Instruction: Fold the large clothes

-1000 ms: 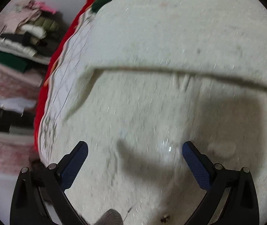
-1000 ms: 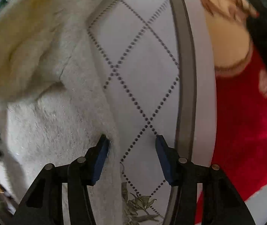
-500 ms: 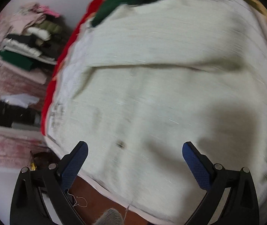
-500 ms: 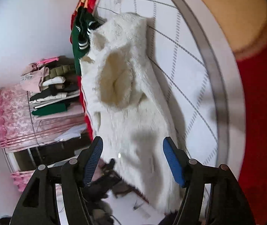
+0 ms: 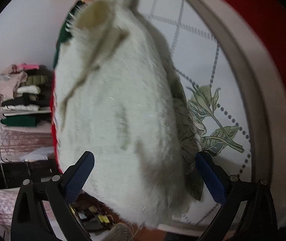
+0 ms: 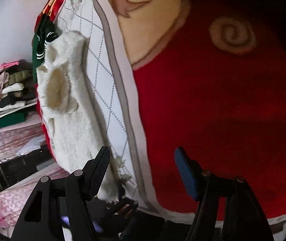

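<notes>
Fluffy white garment (image 5: 118, 120) lies lengthwise on bed's quilted sheet (image 5: 213, 64), blurred | left view: left hand-held gripper (image 5: 145, 178) jaws wide apart, empty, above garment's near end | right view: right hand-held gripper (image 6: 143, 172) just widened, empty, over red blanket (image 6: 213, 110); garment (image 6: 72, 110) to its left

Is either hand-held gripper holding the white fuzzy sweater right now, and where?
Neither. The left hand-held gripper and the right hand-held gripper are open above the white fuzzy sweater, gripping nothing.
</notes>
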{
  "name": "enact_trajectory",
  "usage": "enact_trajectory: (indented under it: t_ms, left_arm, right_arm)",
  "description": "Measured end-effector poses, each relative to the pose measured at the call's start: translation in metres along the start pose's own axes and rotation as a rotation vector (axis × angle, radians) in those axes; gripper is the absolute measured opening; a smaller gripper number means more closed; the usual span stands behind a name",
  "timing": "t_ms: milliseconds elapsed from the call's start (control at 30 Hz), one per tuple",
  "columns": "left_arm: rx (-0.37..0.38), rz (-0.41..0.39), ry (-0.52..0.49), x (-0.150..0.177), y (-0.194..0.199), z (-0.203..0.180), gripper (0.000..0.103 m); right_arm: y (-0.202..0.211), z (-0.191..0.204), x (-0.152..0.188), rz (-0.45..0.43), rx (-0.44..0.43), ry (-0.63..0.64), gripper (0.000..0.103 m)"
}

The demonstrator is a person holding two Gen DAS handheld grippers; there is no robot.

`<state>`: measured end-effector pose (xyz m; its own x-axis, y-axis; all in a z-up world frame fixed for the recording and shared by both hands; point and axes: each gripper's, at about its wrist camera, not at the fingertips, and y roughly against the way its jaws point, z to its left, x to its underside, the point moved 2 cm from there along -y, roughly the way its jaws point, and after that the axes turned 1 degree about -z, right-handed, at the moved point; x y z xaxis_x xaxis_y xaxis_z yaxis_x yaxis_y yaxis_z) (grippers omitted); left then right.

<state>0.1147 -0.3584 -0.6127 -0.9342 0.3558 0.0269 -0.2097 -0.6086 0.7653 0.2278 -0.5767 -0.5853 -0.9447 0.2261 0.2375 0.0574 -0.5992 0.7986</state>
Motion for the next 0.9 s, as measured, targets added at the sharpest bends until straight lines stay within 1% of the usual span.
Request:
enact_trajectory:
  t_ms: [100,167,200,233,267,300,367,433,500,567,600,667,733,767,800,833,867,900]
  left_arm:
    - [0.015,0.004,0.082,-0.007,-0.009,0.019,0.103]
    - [-0.041,-0.001,0.134,-0.011,-0.017,0.04,0.1]
    - [-0.038,0.01,0.171,-0.012,-0.025,0.054,0.089]
    - [-0.016,0.029,0.207,-0.011,-0.033,0.066,0.079]
    - [0.023,0.05,0.245,-0.008,-0.042,0.077,0.053]
    - [0.071,0.063,0.28,-0.005,-0.048,0.088,0.031]
    - [0.11,0.056,0.303,-0.002,-0.049,0.102,0.018]
    - [0.112,0.018,0.318,0.002,-0.043,0.116,0.016]
    - [0.115,-0.011,0.334,0.007,-0.036,0.132,0.015]
    - [0.122,-0.029,0.349,0.011,-0.031,0.143,0.014]
    - [0.13,-0.035,0.356,0.013,-0.03,0.148,0.014]
    - [0.151,-0.047,0.376,0.013,-0.029,0.154,0.014]
    - [0.181,-0.055,0.385,0.015,-0.032,0.162,0.014]
    - [0.19,-0.058,0.39,0.013,-0.026,0.152,0.014]
    - [0.208,-0.065,0.392,0.015,-0.03,0.161,0.014]
    - [0.228,-0.07,0.393,0.017,-0.032,0.168,0.014]
    - [0.249,-0.075,0.4,0.018,-0.031,0.173,0.014]
    - [0.278,-0.084,0.407,0.021,-0.031,0.183,0.014]
  right_arm:
    - [-0.013,0.009,-0.011,0.002,0.008,0.023,0.068]
    - [-0.025,0.02,-0.02,0.008,0.004,0.049,0.069]
    - [-0.032,0.026,-0.027,0.013,-0.006,0.062,0.072]
    - [-0.039,0.033,-0.032,0.016,-0.023,0.072,0.083]
    - [-0.047,0.04,-0.038,0.022,-0.048,0.084,0.089]
    - [-0.058,0.051,-0.046,0.028,-0.087,0.104,0.095]
    - [-0.073,0.073,-0.06,0.027,-0.163,0.135,0.097]
    - [-0.09,0.099,-0.075,0.041,-0.25,0.155,0.103]
    - [-0.102,0.126,-0.087,0.043,-0.337,0.175,0.103]
    - [-0.113,0.15,-0.094,0.05,-0.373,0.199,0.103]
    - [-0.122,0.163,-0.098,0.052,-0.374,0.209,0.103]
    - [-0.141,0.172,-0.104,0.075,-0.335,0.19,0.103]
    - [-0.166,0.171,-0.111,0.131,-0.281,0.113,0.103]
    - [-0.178,0.17,-0.114,0.164,-0.29,0.054,0.103]
    - [-0.18,0.171,-0.116,0.15,-0.31,0.012,0.097]
    - [-0.178,0.175,-0.117,0.12,-0.312,-0.008,0.064]
    - [-0.177,0.181,-0.117,0.119,-0.294,-0.009,0.051]
    - [-0.174,0.187,-0.116,0.115,-0.259,-0.006,0.045]
